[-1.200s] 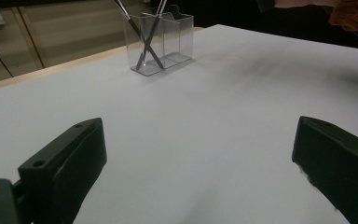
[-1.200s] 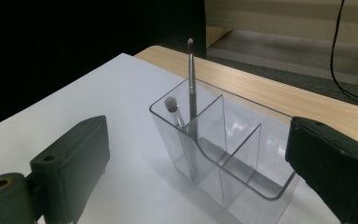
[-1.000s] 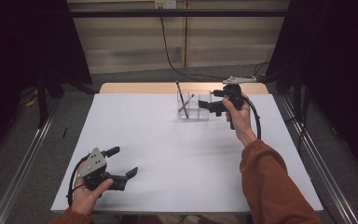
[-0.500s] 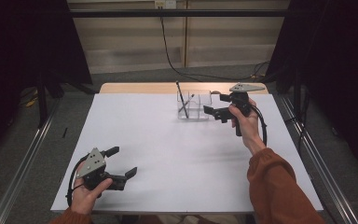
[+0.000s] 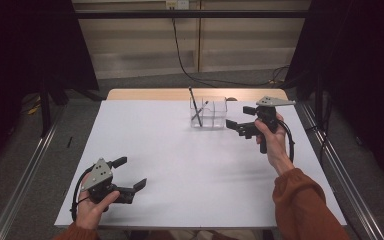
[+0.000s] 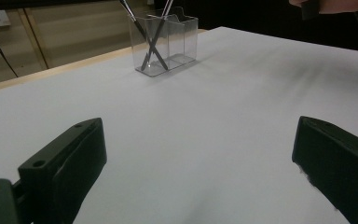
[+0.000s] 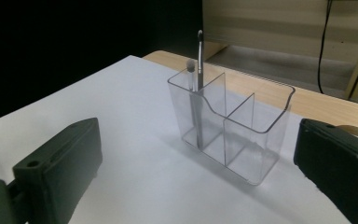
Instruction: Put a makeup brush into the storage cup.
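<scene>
Right gripper view: clear organizer holds two brushes in one end compartment.

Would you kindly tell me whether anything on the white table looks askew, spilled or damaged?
Nothing stands out. The clear plastic three-compartment organizer stands upright near the white table's far edge, two thin dark brushes leaning crossed in one end compartment. Both the left gripper and right gripper are open, holding nothing.

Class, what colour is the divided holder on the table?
Clear, see-through plastic holder; best in the right gripper view.
</scene>
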Demonstrator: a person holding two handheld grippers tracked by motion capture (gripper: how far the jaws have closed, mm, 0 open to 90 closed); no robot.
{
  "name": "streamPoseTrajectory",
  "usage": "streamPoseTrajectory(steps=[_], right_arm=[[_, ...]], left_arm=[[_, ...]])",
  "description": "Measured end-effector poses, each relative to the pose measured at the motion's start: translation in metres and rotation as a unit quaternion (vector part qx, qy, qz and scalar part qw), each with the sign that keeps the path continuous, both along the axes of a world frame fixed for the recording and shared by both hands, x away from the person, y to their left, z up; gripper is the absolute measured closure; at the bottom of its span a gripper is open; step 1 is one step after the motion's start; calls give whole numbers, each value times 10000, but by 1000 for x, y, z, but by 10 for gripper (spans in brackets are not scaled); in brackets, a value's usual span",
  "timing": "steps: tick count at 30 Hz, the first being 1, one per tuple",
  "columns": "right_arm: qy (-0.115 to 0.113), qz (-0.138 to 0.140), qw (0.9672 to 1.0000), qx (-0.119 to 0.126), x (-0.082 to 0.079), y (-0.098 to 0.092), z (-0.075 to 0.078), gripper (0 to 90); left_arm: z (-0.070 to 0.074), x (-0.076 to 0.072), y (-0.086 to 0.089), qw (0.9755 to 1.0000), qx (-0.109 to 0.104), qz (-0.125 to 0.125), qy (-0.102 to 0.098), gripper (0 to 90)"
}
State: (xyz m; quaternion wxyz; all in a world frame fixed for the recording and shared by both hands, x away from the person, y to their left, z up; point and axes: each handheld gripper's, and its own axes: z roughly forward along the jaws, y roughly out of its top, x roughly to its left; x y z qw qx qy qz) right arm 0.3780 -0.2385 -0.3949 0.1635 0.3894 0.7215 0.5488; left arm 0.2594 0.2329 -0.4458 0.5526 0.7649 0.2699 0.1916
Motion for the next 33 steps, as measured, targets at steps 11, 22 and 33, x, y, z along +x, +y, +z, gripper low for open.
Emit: streamPoseTrajectory(steps=[11,22,33], right_arm=[[22,93,9999,117,-16,-9,-4,0],[-52,-13,10000,-46,-35,-9,-9,5],[-170,-67,9998,-21,-54,-15,-5,10]], left_arm=[[1,0,0,10000,-40,83,7,29],[1,-1,0,10000,-38,46,-22,29],[2,-1,1,9999,-35,113,-9,28]])
